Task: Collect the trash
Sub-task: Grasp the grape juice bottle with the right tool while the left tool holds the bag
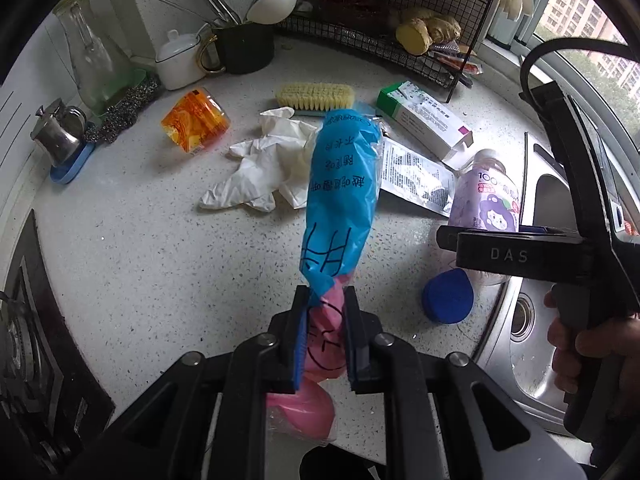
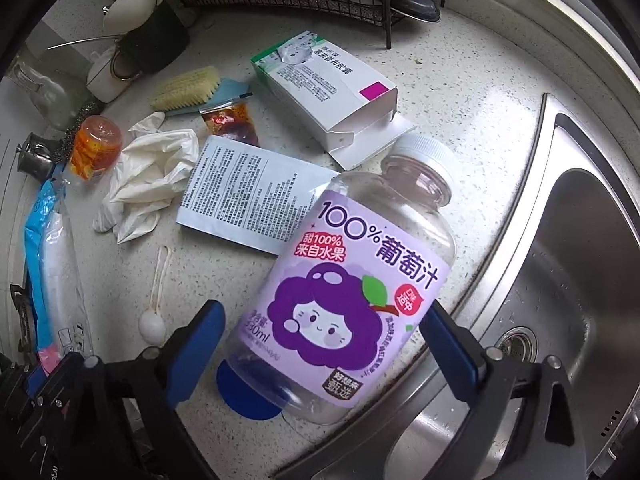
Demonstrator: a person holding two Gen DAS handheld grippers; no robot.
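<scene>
Beside the sink [image 2: 560, 184], on the speckled counter [image 1: 140, 248]: lay the grape juice bottle [image 2: 352, 280] on its side, white cap [image 2: 424, 152] toward the medicine box [image 2: 328, 92], base over a blue lid [image 2: 244, 400].
Bottle, contents: looked empty and clear, so judged light.
Bottle, wall: thin plastic, likely to give under a hard squeeze; smooth label film [image 2: 360, 300], probably a little slippery.
Bottle, shape: round, so liable to roll toward the basin if nudged off centre.
Best hold: across the labelled belly, pads square to the long axis, well clear of the tapering shoulder.
Right gripper [image 2: 320, 344]: jaws wide apart, one blue pad on either side of the bottle's lower body, neither seen pressing on it.
Left gripper [image 1: 326, 336]: clamped on a blue and pink plastic wrapper [image 1: 340, 200], held up off the counter.
Wrapper: limp, crinkly film, almost weightless; drooped freely, pinched near its pink end.
Other trash, waiting: crumpled white glove [image 1: 264, 168], soft and floppy; printed leaflet [image 2: 248, 192], flat, hard to pinch off the surface; orange jelly cup [image 1: 196, 124], light, rigid.
Not trash, by judgement: scrubbing brush [image 1: 316, 96], utensil mug [image 1: 244, 48].
</scene>
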